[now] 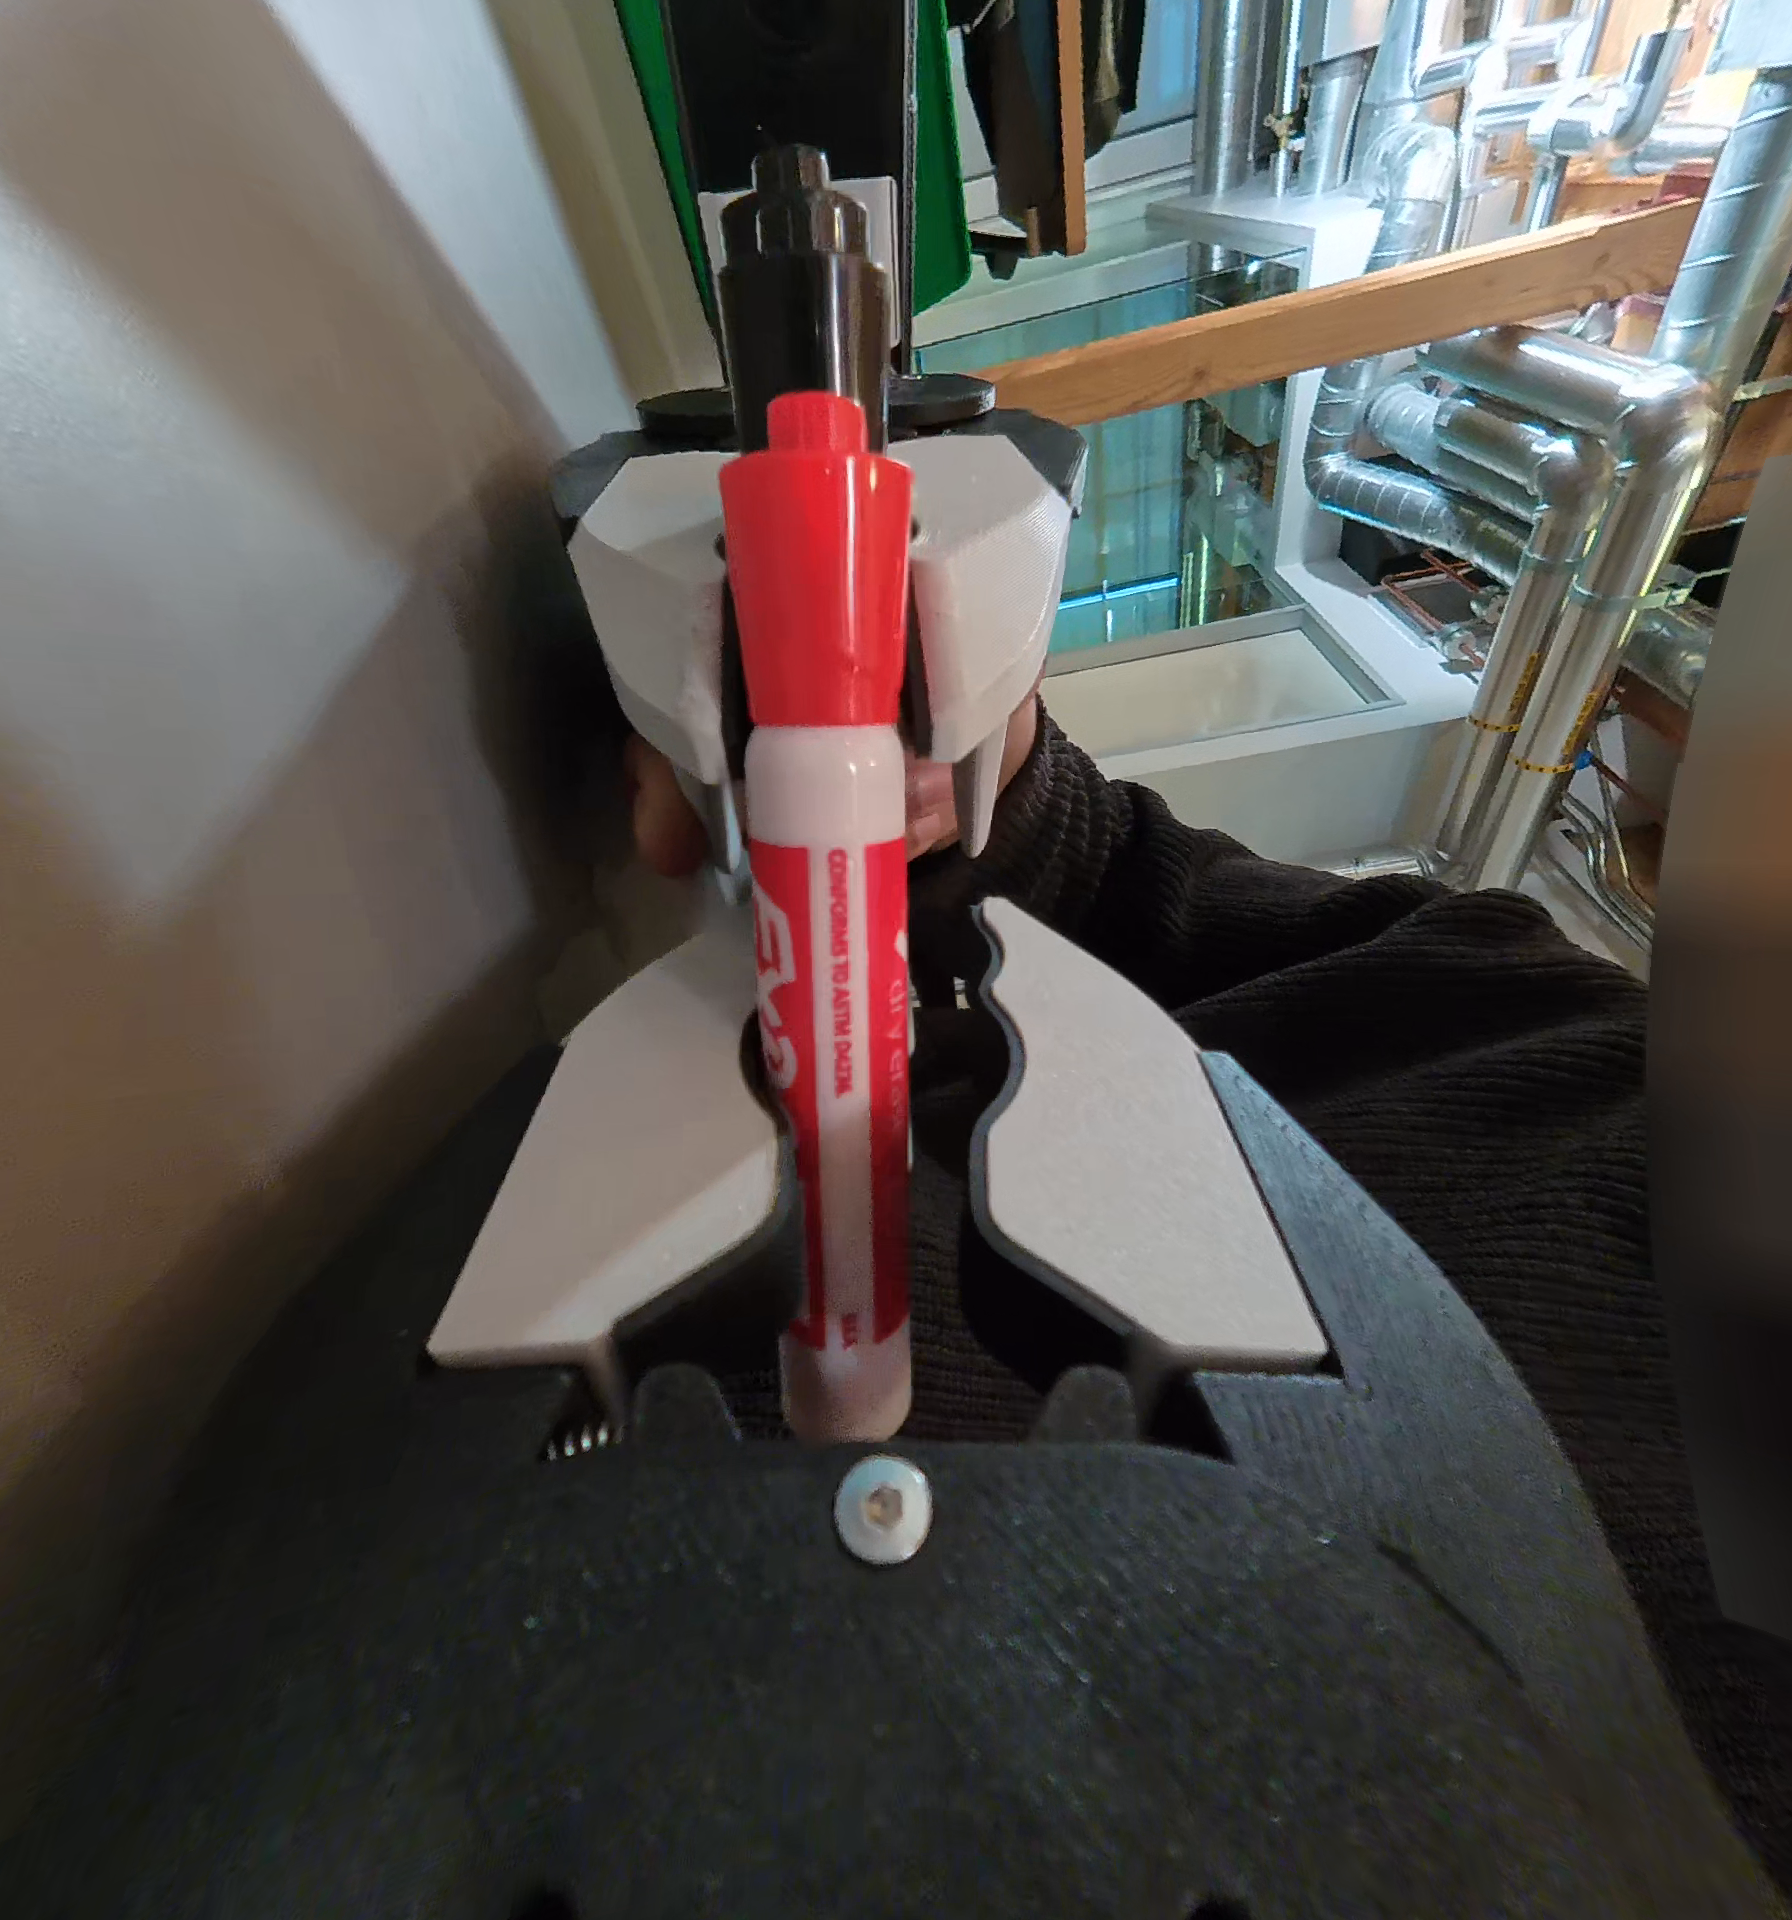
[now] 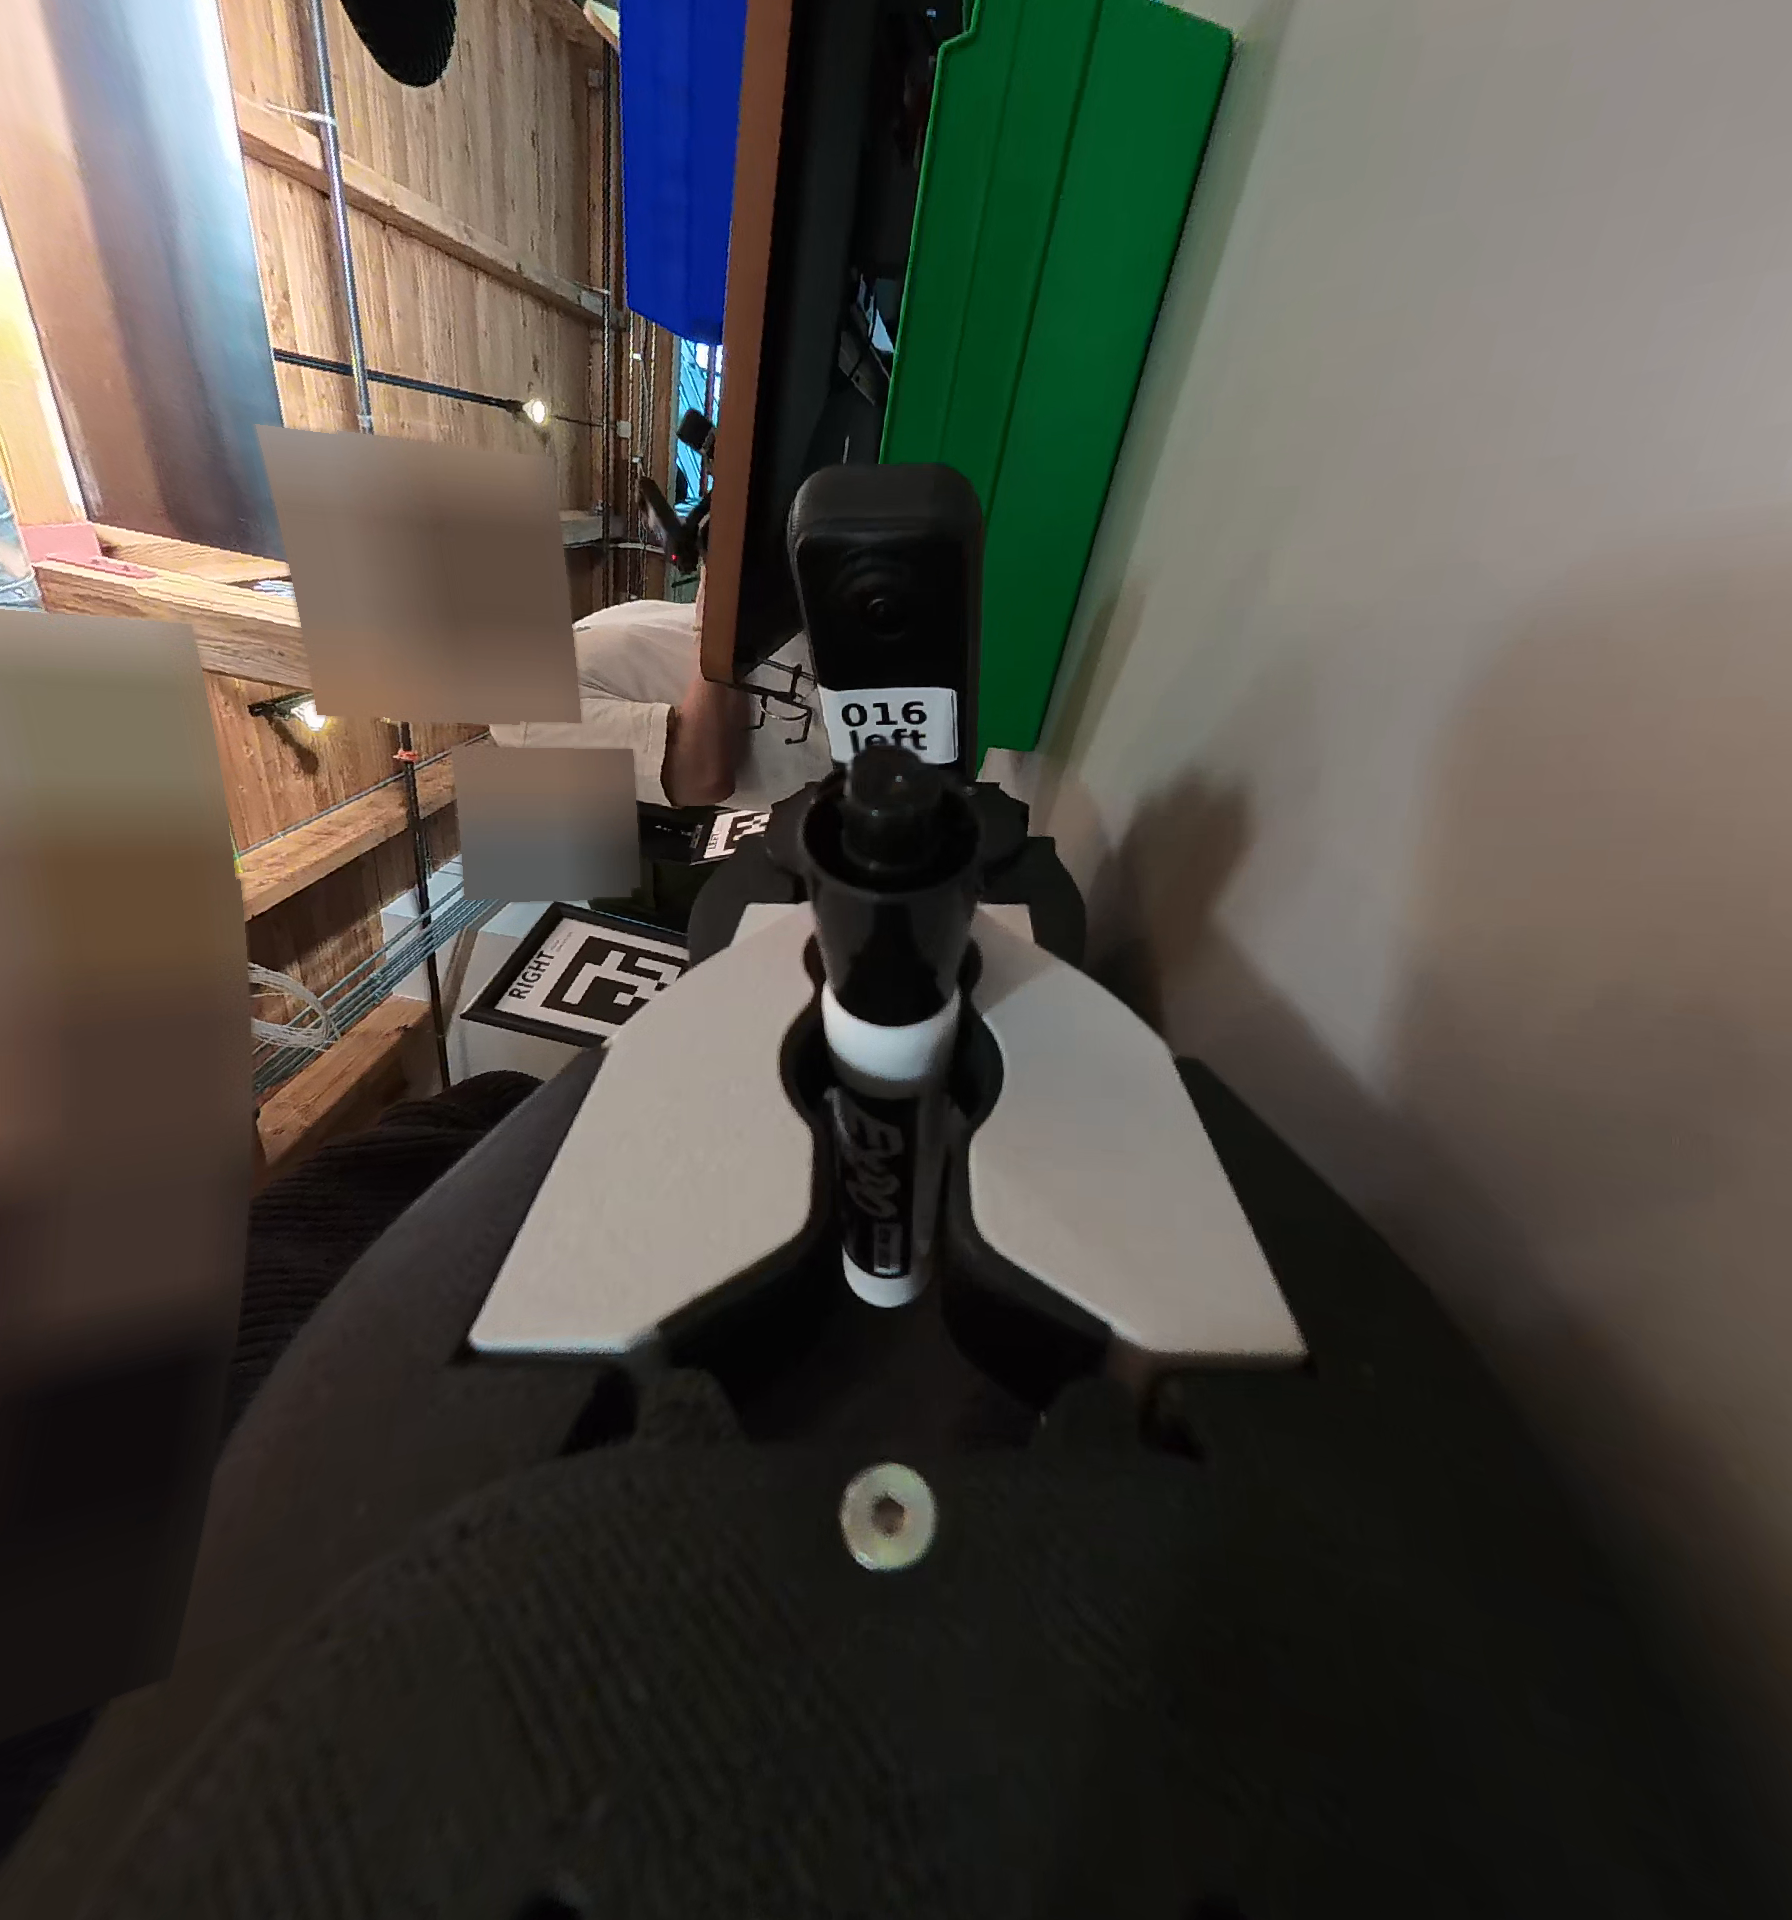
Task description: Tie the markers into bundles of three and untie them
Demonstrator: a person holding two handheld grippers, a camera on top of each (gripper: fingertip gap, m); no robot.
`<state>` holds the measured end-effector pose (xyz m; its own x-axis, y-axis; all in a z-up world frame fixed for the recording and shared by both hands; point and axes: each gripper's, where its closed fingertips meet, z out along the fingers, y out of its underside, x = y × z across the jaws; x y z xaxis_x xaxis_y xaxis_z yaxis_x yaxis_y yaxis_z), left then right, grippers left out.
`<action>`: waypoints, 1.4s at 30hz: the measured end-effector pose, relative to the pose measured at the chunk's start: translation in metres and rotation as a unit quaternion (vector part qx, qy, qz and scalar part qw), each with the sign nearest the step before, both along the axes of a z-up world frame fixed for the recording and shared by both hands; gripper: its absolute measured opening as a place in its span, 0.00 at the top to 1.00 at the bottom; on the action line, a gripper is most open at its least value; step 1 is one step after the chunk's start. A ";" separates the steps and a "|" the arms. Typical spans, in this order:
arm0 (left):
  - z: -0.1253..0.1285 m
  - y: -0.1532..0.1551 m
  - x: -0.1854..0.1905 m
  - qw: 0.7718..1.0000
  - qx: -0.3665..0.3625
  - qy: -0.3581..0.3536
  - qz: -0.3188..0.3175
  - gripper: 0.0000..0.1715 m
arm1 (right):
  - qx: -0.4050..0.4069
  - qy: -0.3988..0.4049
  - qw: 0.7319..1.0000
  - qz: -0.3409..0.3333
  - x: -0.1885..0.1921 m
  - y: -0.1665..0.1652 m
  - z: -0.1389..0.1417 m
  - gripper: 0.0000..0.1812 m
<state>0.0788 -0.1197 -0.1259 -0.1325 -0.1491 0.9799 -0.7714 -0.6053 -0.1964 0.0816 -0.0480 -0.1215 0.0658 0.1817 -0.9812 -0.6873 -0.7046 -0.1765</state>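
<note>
In the left wrist view a red marker (image 1: 830,935) lies along my left gripper (image 1: 861,925), red cap pointing away. It touches the left finger (image 1: 611,1143), and a gap shows at the right finger (image 1: 1131,1143), so this gripper is open. Facing it, my right gripper (image 1: 819,665) is clamped on the red cap, with a black marker (image 1: 804,281) sticking out behind it. In the right wrist view my right gripper (image 2: 887,925) is shut on a black marker (image 2: 881,1143) seated in the finger notch. The left gripper (image 2: 887,842) and its camera (image 2: 887,582) face it. The red marker is hidden here.
A pale wall (image 1: 144,727) runs close along one side and shows in the right wrist view (image 2: 1494,727) too. A green panel (image 2: 1027,364) leans on it. A dark knit sleeve (image 1: 1287,1039) is under the grippers. A wooden rail (image 1: 1287,312) and metal ducts (image 1: 1494,468) stand behind. The left gripper's tips are roughly 6 cm from the right gripper's.
</note>
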 end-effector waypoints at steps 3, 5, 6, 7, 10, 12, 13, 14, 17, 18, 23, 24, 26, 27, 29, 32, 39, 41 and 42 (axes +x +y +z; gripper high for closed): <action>-0.003 0.001 0.001 1.000 0.005 0.007 0.001 0.86 | -0.002 0.004 1.000 -0.002 0.001 0.000 0.000 0.89; -0.003 0.001 0.001 1.000 0.002 0.010 0.001 0.87 | -0.002 0.006 1.000 -0.004 0.001 0.001 0.000 0.89; -0.003 0.002 0.001 1.000 -0.002 0.010 0.002 0.86 | -0.002 0.007 1.000 -0.005 0.001 0.001 0.000 0.89; -0.002 0.002 0.001 1.000 -0.007 0.010 0.003 0.86 | -0.002 0.007 1.000 -0.005 0.001 0.001 0.000 0.89; -0.001 0.004 0.001 1.000 -0.013 0.008 0.006 0.85 | 0.002 0.000 1.000 0.000 0.000 0.000 0.001 0.90; -0.001 0.006 0.002 1.000 -0.010 0.007 0.010 0.84 | 0.001 -0.002 1.000 0.000 0.001 -0.001 0.001 0.90; -0.001 0.007 0.002 1.000 -0.011 0.007 0.012 0.84 | 0.000 -0.001 1.000 0.000 0.002 -0.001 0.001 0.89; -0.001 0.008 0.002 1.000 -0.010 0.009 0.015 0.84 | -0.002 0.001 1.000 -0.002 0.003 -0.001 0.000 0.90; -0.001 0.011 0.003 1.000 -0.007 0.006 0.020 0.85 | -0.005 0.005 1.000 -0.007 0.006 0.000 0.000 0.90; 0.000 0.012 0.003 1.000 -0.007 0.005 0.023 0.84 | -0.005 0.006 1.000 -0.006 0.006 -0.001 0.000 0.90; 0.004 0.014 0.004 1.000 -0.015 -0.004 0.028 0.82 | -0.009 0.016 1.000 0.008 -0.001 -0.003 0.000 0.90; 0.005 0.014 0.004 0.999 -0.017 -0.007 0.029 0.81 | -0.009 0.019 1.000 0.011 -0.003 -0.003 0.000 0.89; 0.007 0.014 0.004 0.999 -0.019 -0.011 0.029 0.79 | -0.010 0.020 1.000 0.019 -0.007 -0.004 0.000 0.89; 0.007 0.014 0.004 0.999 -0.021 -0.012 0.027 0.79 | -0.010 0.020 1.000 0.021 -0.008 -0.005 0.000 0.89; 0.007 0.012 0.004 0.999 -0.023 -0.011 0.024 0.79 | -0.010 0.021 0.999 0.022 -0.010 -0.005 0.000 0.89; 0.007 0.011 0.004 0.999 -0.024 -0.013 0.023 0.79 | -0.007 0.019 1.000 0.024 -0.012 -0.005 0.000 0.89; 0.007 0.005 0.003 1.000 -0.021 -0.013 0.013 0.78 | -0.002 0.011 1.000 0.013 -0.011 -0.004 0.000 0.89; 0.006 0.004 0.003 1.000 -0.019 -0.013 0.012 0.78 | -0.002 0.010 1.000 0.014 -0.011 -0.004 0.000 0.89; 0.006 0.004 0.003 1.000 -0.019 -0.013 0.011 0.78 | -0.002 0.009 1.000 0.014 -0.012 -0.004 0.000 0.89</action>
<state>0.0817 -0.1153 -0.1198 -0.1549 -0.1152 0.9812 -0.7526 -0.6297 -0.1927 0.0699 -0.0516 -0.1213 0.0423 0.1796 -0.9828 -0.6708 -0.7239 -0.1612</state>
